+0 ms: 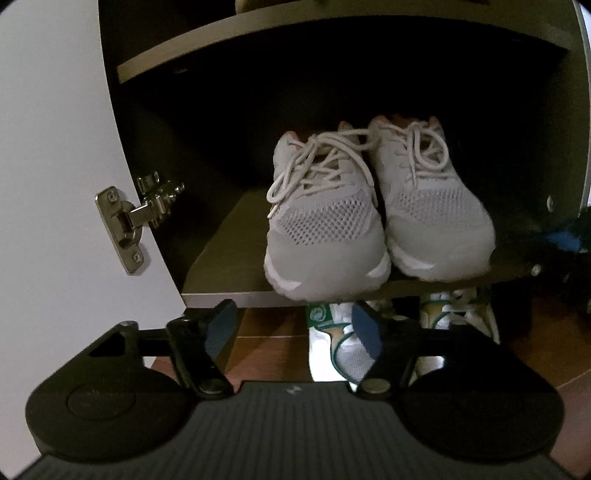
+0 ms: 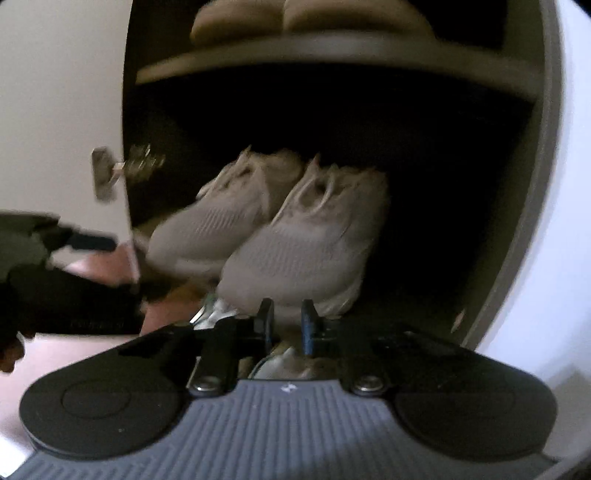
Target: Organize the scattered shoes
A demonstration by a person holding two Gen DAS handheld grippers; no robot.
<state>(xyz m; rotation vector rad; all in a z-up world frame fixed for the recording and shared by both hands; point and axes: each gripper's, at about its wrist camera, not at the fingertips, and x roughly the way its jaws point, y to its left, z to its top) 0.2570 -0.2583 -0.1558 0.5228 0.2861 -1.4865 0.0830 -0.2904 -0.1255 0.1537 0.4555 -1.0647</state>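
Two grey mesh sneakers stand side by side on a dark cabinet shelf [image 1: 221, 258], toes out: the left one [image 1: 325, 229] and the right one [image 1: 432, 206]. They also show, blurred, in the right wrist view [image 2: 295, 243]. My left gripper [image 1: 295, 325] is open and empty, just below and in front of the left sneaker's toe. My right gripper [image 2: 288, 321] has its fingers close together with a narrow gap and nothing between them, just in front of the shelf edge. A white and green pair of sneakers [image 1: 343, 347] lies on the floor below the shelf.
The white cabinet door [image 1: 55, 184] stands open on the left with a metal hinge [image 1: 125, 225]. A higher shelf [image 2: 332, 55] holds a beige pair of shoes [image 2: 306, 18]. The floor is reddish wood [image 1: 273, 350]. Dark objects [image 1: 569, 236] lie at the right. The left gripper's body [image 2: 55, 288] shows at the left.
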